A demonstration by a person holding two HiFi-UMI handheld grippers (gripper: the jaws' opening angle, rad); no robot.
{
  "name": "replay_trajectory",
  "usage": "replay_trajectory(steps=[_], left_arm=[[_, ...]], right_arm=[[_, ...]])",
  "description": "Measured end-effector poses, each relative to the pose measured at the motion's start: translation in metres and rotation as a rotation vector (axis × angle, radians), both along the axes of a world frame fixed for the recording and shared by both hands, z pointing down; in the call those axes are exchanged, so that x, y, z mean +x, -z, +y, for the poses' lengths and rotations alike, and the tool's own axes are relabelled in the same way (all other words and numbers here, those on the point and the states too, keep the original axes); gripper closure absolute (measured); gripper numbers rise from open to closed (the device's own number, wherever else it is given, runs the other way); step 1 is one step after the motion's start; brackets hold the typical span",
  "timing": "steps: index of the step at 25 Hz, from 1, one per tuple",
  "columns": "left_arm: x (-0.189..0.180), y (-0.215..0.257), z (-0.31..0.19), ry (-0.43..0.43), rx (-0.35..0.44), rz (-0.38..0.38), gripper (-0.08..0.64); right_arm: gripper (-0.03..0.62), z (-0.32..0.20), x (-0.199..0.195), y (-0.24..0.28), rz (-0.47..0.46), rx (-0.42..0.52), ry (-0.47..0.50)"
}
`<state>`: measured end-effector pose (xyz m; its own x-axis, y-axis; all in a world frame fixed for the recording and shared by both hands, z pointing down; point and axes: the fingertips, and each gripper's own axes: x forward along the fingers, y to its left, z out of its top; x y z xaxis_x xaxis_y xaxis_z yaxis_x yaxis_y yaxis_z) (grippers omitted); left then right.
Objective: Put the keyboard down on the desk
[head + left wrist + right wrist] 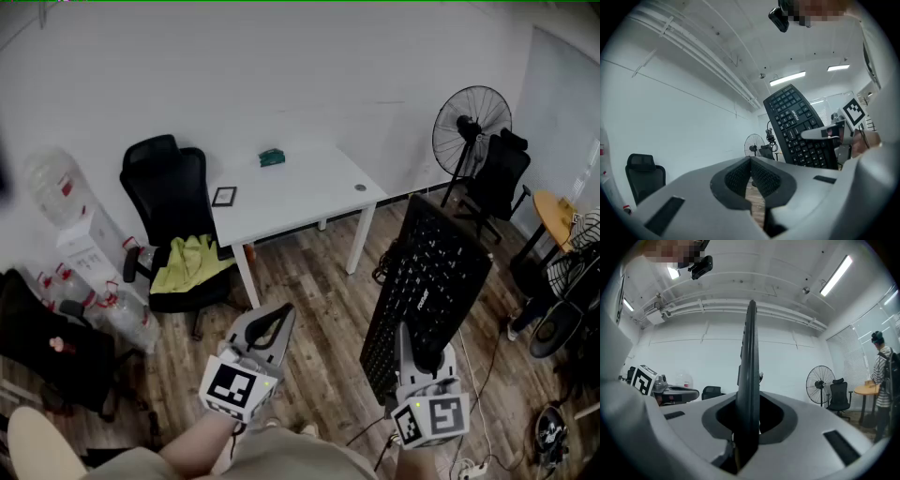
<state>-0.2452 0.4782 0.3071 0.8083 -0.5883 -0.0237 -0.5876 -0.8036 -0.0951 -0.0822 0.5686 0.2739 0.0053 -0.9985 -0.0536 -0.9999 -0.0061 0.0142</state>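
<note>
A black keyboard (427,281) is held in the air over the wooden floor, standing on its near end and leaning away. My right gripper (424,354) is shut on its lower edge. In the right gripper view the keyboard (750,376) appears edge-on, rising straight up from between the jaws of the right gripper (748,427). My left gripper (272,330) hovers to the left of the keyboard, shut and holding nothing. In the left gripper view its tips (751,162) meet, with the keyboard (797,126) at the right. The white desk (300,192) stands ahead.
On the desk lie a teal object (272,157), a small black frame (224,196) and a round disc (361,187). A black chair with a yellow cloth (187,262) stands at the desk's left. A fan (472,127) and a second chair (497,178) stand right. A person (883,376) stands far right.
</note>
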Motion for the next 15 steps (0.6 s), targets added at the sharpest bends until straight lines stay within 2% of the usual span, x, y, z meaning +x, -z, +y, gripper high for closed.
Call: replay_trajectory(steps=[10,15], left_arm=[[0.0024,-0.0073,-0.0032,0.009,0.004,0.005,0.538],[0.0073,-0.0068,-0.0027,0.002,0.006,-0.011,0.538]], right_arm=[[0.502,-0.0041,0.0053,-0.0080,-0.046,0.019,0.015],[0.502,-0.0042,0.0065,-0.0089,-0.030,0.002,0.013]])
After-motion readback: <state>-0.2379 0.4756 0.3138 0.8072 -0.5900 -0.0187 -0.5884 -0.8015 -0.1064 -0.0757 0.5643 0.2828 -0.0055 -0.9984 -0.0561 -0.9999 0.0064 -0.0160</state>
